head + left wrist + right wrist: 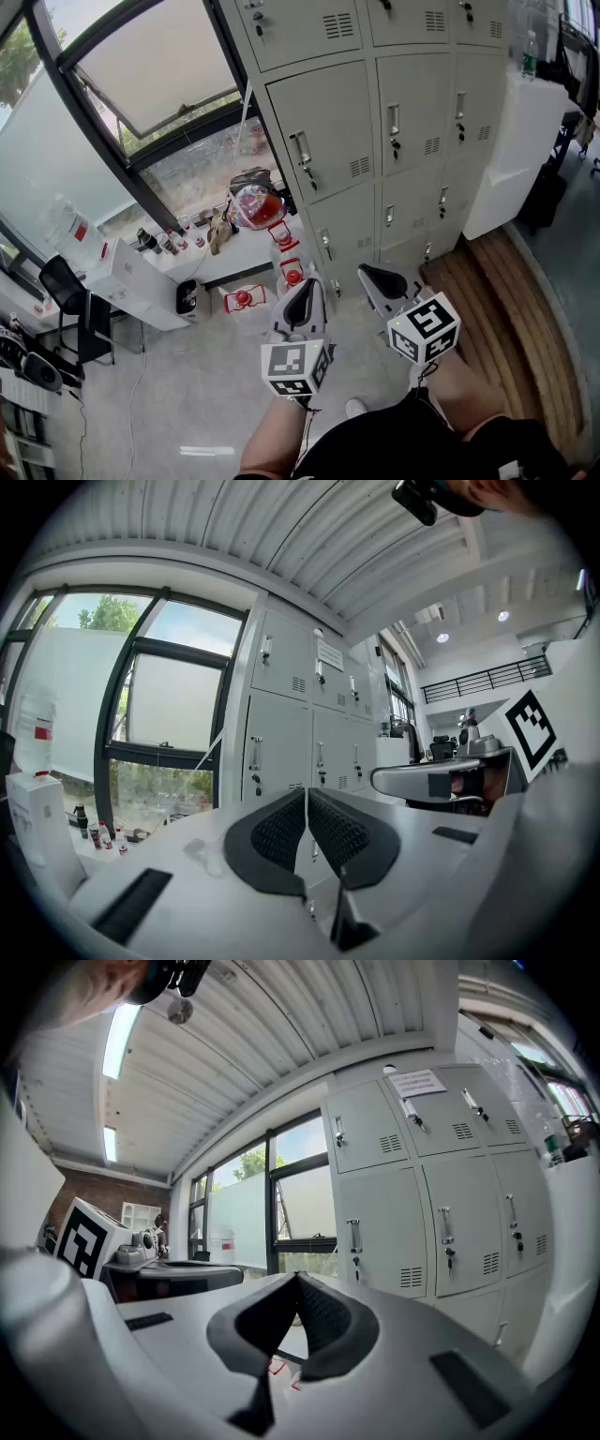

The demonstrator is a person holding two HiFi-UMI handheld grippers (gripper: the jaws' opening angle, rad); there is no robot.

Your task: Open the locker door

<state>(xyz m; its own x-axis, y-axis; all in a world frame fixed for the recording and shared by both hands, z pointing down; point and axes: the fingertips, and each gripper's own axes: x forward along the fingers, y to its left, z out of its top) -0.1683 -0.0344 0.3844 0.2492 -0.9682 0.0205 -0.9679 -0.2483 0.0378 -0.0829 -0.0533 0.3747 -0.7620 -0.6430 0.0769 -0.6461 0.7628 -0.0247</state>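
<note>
A bank of pale grey lockers (pixel 394 122) stands ahead, every door in view closed. The nearest large door (pixel 323 131) has a metal handle (pixel 302 155) with a key lock under it. My left gripper (pixel 309 286) and right gripper (pixel 370 275) are held side by side low in front of the lockers, well short of them. In the left gripper view the jaws (pixel 307 803) are shut with nothing between the pads, pointing toward the locker doors (pixel 281 733). The right gripper's jaws (pixel 295 1288) are also shut and empty, with the lockers (pixel 441 1232) beyond them.
A large window (pixel 141 84) runs along the left. Below it, a white counter (pixel 234 248) carries bottles and a round red object (pixel 258 206). Red items (pixel 242 298) lie on the floor. A black chair (pixel 66 295) stands at left and a white cabinet (pixel 525 141) at right.
</note>
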